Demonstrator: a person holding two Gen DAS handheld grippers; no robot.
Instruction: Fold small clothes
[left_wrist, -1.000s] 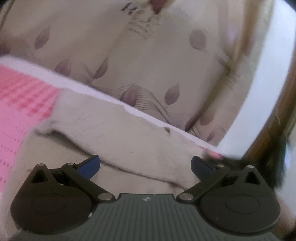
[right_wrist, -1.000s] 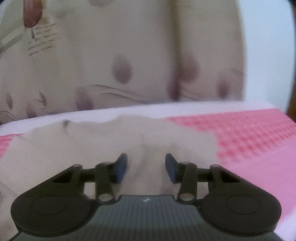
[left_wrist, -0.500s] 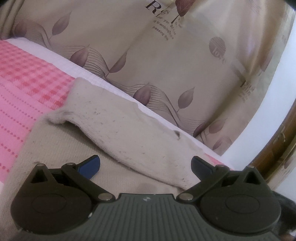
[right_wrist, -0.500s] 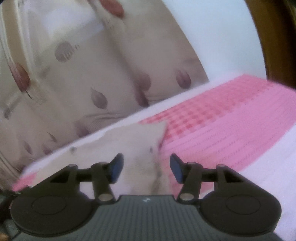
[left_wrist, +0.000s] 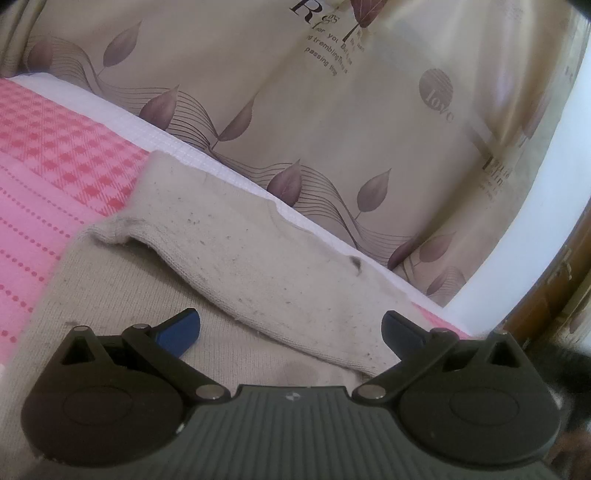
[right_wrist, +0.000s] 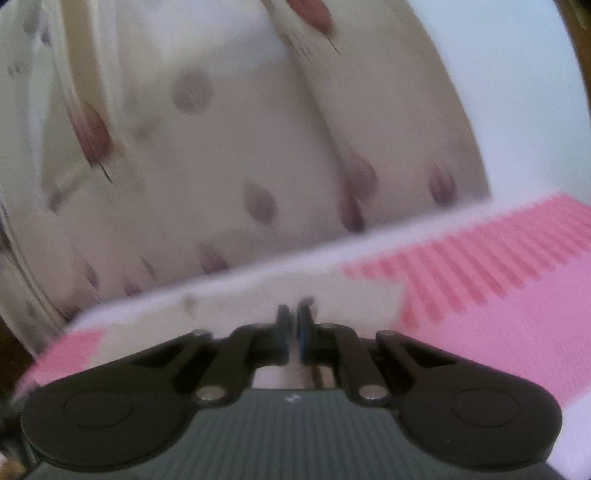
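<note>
A beige knitted garment lies on a pink bed cover, one part folded over the rest in a long flap. My left gripper is open, its blue-tipped fingers wide apart just above the garment's near part, holding nothing. In the blurred right wrist view the same garment lies near the bed's far edge. My right gripper is shut, the jaws almost touching over the cloth's edge; the blur hides whether cloth is pinched between them.
A beige curtain with leaf prints hangs close behind the bed's white far edge. A white wall strip and brown wooden frame stand at the right. Pink cover extends to the right of the garment.
My right gripper has closed from open to shut and swung back towards the garment's far edge. My left gripper stays open, nearly still over the garment.
</note>
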